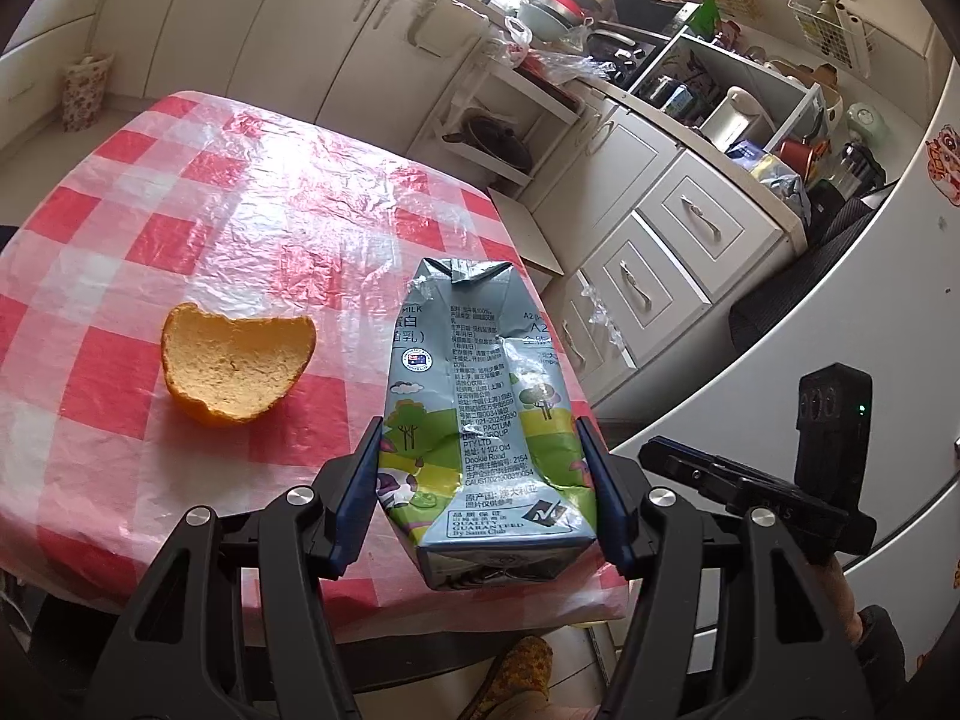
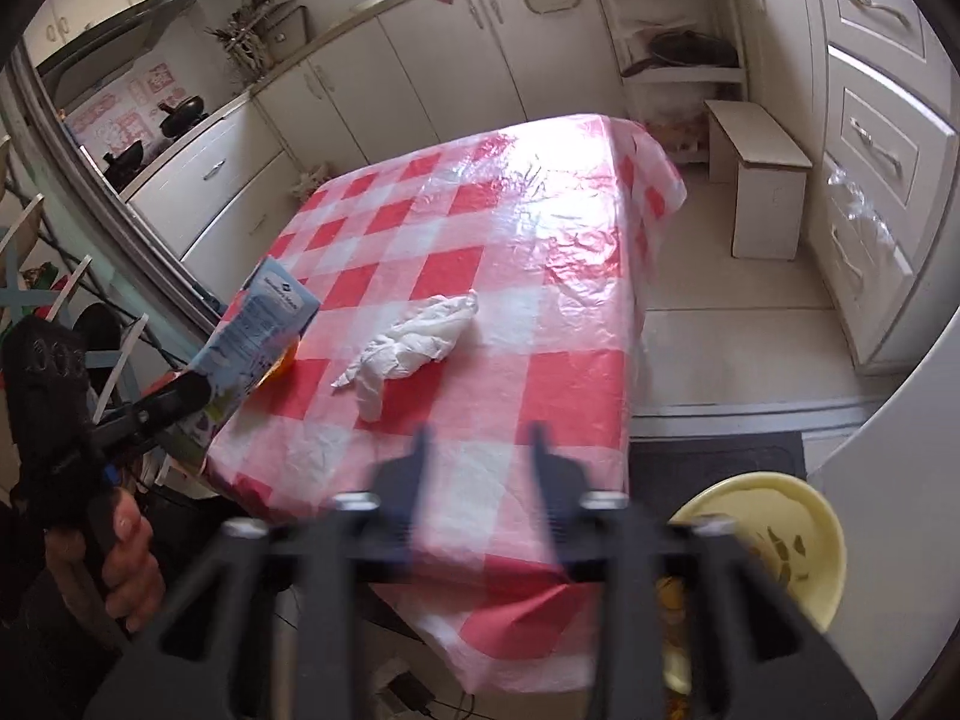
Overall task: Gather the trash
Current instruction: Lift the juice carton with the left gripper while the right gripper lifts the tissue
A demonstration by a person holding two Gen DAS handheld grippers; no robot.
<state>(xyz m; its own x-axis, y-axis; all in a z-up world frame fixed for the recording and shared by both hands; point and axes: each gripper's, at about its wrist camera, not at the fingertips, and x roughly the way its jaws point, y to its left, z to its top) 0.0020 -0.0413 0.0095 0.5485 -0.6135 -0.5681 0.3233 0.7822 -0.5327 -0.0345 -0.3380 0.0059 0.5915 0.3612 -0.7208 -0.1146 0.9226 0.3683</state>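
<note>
Left gripper (image 1: 486, 480): clamped on the milk carton (image 1: 480, 420), one blue finger (image 1: 360, 480) pressed to each side of its lower half; the carton is crumpled, its torn top pointing away from the camera.
Carton position: held over the near right corner of the table (image 1: 252, 228); whether it is touching the cloth I cannot tell.
Left gripper from the right wrist view: at the table's left edge, a hand (image 2: 120, 552) wrapped around the handle.
Orange peel (image 1: 237, 369): lies hollow side up on the red and white checked cloth, just left of the carton and apart from it.
Right gripper (image 2: 480, 450): blurred, fingers apart with nothing between them, over the near edge of the table.
Crumpled tissue (image 2: 414, 342): lies on the cloth ahead of the right gripper, near the middle of the table, apart from the carton.
Yellow bin (image 2: 774, 546): on the floor beside the table's near right corner, scraps inside.
</note>
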